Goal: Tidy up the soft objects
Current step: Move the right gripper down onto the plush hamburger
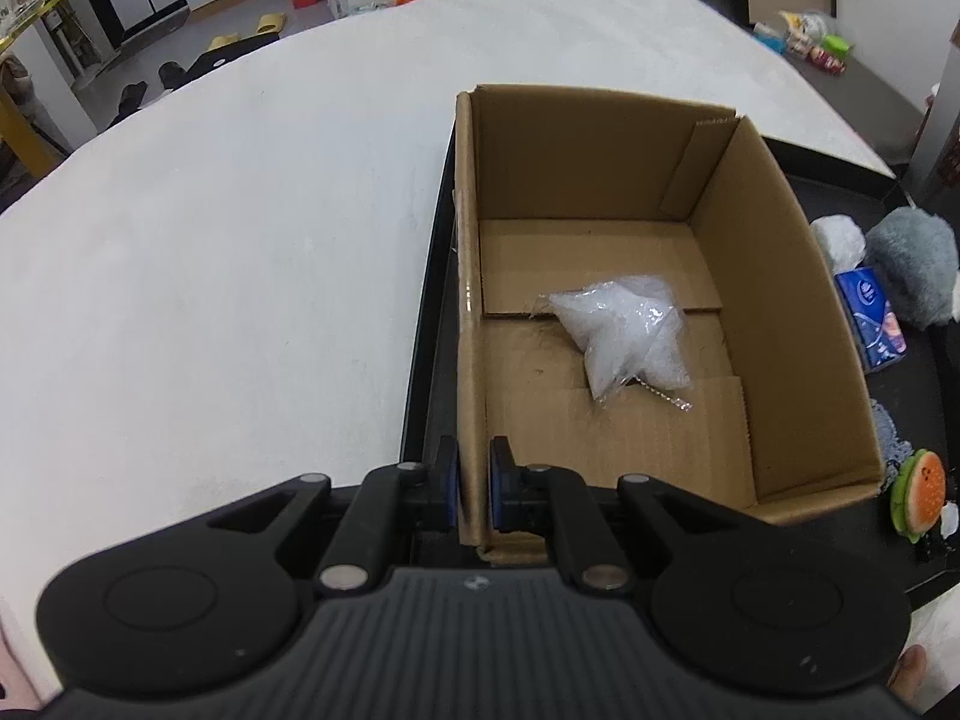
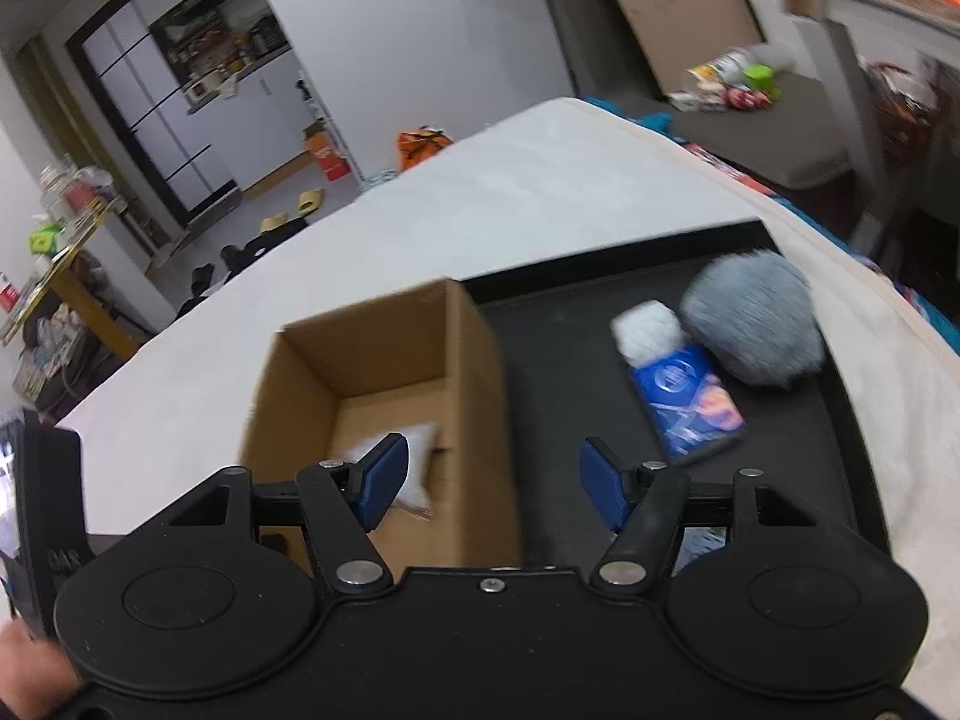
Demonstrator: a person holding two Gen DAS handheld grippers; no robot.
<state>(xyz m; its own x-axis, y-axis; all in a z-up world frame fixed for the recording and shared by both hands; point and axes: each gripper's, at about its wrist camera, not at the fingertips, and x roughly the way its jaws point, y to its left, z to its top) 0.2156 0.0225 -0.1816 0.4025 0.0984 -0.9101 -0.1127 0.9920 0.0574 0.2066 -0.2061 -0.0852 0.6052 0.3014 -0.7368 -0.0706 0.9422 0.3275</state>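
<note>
- The left gripper (image 1: 474, 489) had its blue pads clamped on the near left wall of the box (image 1: 780, 324), one pad outside and one inside.
- The box stood open-topped at the left end of a black tray (image 1: 420, 360), which lay on a white cloth (image 1: 240, 240).
- Inside the box, on the cardboard floor, lay one clear bag (image 1: 624, 333) of white filling, near the middle and touching no wall.
- The right gripper (image 2: 494, 483) hung above the box's right wall with its fingers (image 2: 384, 480) well apart and nothing between them.
- On the tray to the right of the box lay the other soft things: a grey fluffy ball (image 2: 753, 321), a white puff (image 2: 648, 330) just beside it, and a blue tissue pack (image 2: 690, 402) touching the puff and lying close against the grey ball.
- From the left wrist view a small burger-shaped toy (image 1: 918, 495) sat at the tray's near right corner, just outside the box, next to a scrap of bluish knitted cloth (image 1: 888, 432).
- A hand (image 2: 30, 678) showed at the lower left edge of the right wrist view.
- The right wrist view was blurred, so finer detail on the tray could not be made out.
</note>
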